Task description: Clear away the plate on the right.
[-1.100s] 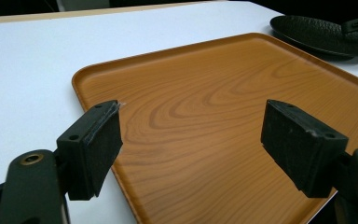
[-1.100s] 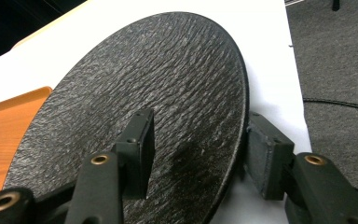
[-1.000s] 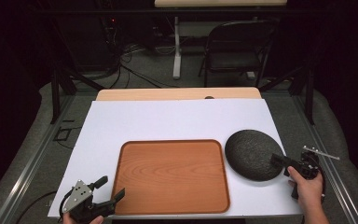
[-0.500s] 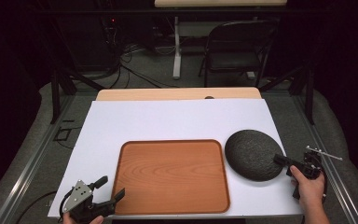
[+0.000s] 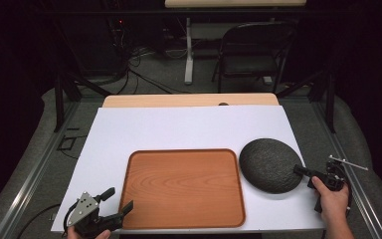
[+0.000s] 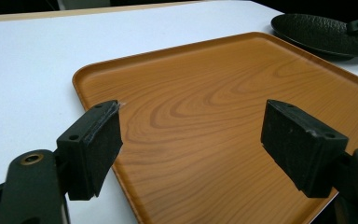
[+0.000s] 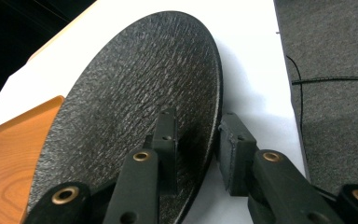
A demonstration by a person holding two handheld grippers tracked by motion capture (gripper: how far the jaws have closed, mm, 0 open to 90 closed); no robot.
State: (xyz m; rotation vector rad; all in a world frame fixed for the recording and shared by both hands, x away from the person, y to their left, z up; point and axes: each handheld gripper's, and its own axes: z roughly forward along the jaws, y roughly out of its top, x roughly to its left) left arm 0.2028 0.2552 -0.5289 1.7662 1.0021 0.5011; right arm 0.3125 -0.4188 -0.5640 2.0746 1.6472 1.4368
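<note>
Dark room noted, with a folding chair (image 5: pixel 254 52) and loose floor cables (image 5: pixel 144 74) beyond a white surface (image 5: pixel 189 127). Found lying flat on that surface: a wooden tray (image 5: pixel 181 186), rectangular with rounded corners, bare inside. Observed just beside the tray's right edge, apart from it by a narrow strip of white: a round black plate (image 5: pixel 271 165) with a rough, pebbled face, close to the surface's right border.

Right gripper (image 5: pixel 303 172) held by the right hand (image 5: pixel 332 201) at the plate's near-right rim. Seen in the right gripper view (image 7: pixel 193 149): 1 jaw over the plate's top face, the other outside and below the rim, with the plate's edge (image 7: pixel 214 116) between the 2. Jaws just closed further, now narrowed about the rim; a small gap seemingly left on the outer side, so firm pressure not confirmed. Plate appeared to rest on the surface in the high view.

Left gripper (image 5: pixel 119 203) held low at the near-left corner of the tray. Seen in the left gripper view (image 6: pixel 191 140): jaws spread wide, nothing between them, pads hanging above the tray's near corner and its grain (image 6: pixel 223 98). Plate also visible far off in that view (image 6: pixel 321 32).
</note>
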